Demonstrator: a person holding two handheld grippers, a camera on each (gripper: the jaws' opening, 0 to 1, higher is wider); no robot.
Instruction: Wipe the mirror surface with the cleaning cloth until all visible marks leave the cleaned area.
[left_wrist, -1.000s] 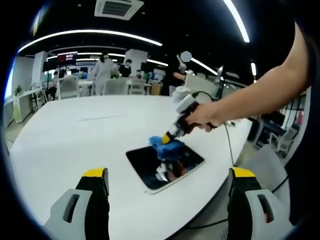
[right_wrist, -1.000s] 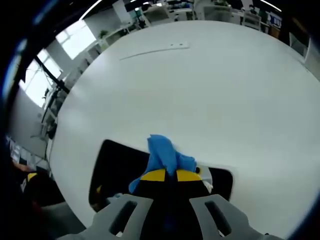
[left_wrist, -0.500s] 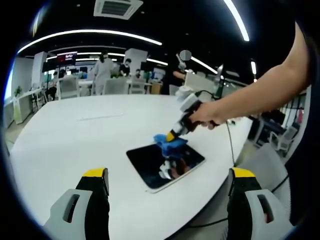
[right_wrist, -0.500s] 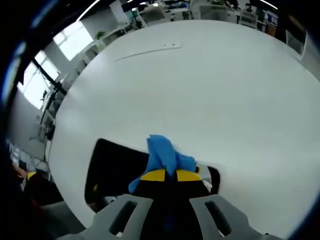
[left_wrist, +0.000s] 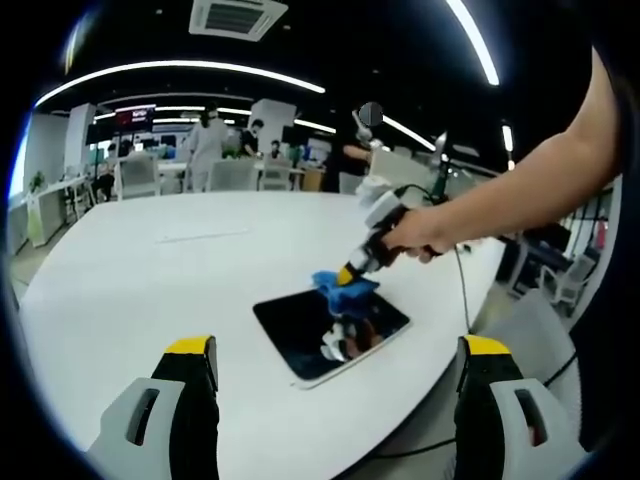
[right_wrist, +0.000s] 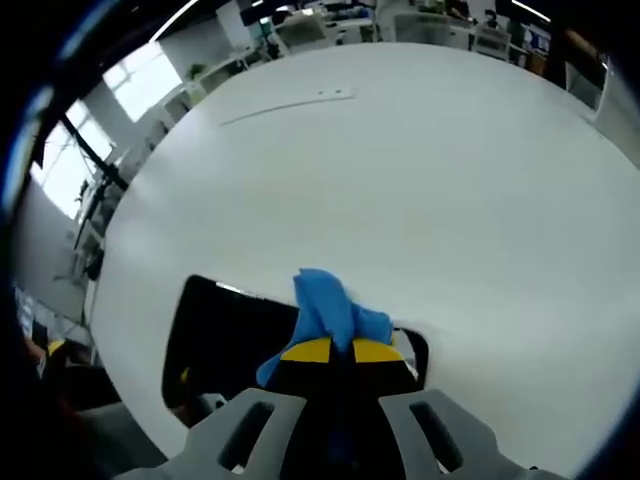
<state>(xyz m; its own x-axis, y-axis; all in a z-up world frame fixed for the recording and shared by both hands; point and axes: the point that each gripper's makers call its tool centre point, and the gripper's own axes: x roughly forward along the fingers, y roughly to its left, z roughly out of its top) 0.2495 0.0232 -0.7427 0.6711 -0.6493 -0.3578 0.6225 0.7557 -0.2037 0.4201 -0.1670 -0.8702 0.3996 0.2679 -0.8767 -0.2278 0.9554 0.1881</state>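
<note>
On mirror (left_wrist: 322, 333), right tool (right_wrist: 335, 350) clamping blue cloth (right_wrist: 328, 309)

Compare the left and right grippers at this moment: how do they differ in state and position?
The right gripper is shut on the blue cleaning cloth; the left gripper is open and holds nothing. The right gripper presses the cloth at the far edge of the mirror; the left gripper hangs back on the near side of the white table. Both have yellow-tipped jaws.

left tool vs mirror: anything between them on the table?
No. In the left gripper view, bare white table lies between the left tool and the mirror.
</note>
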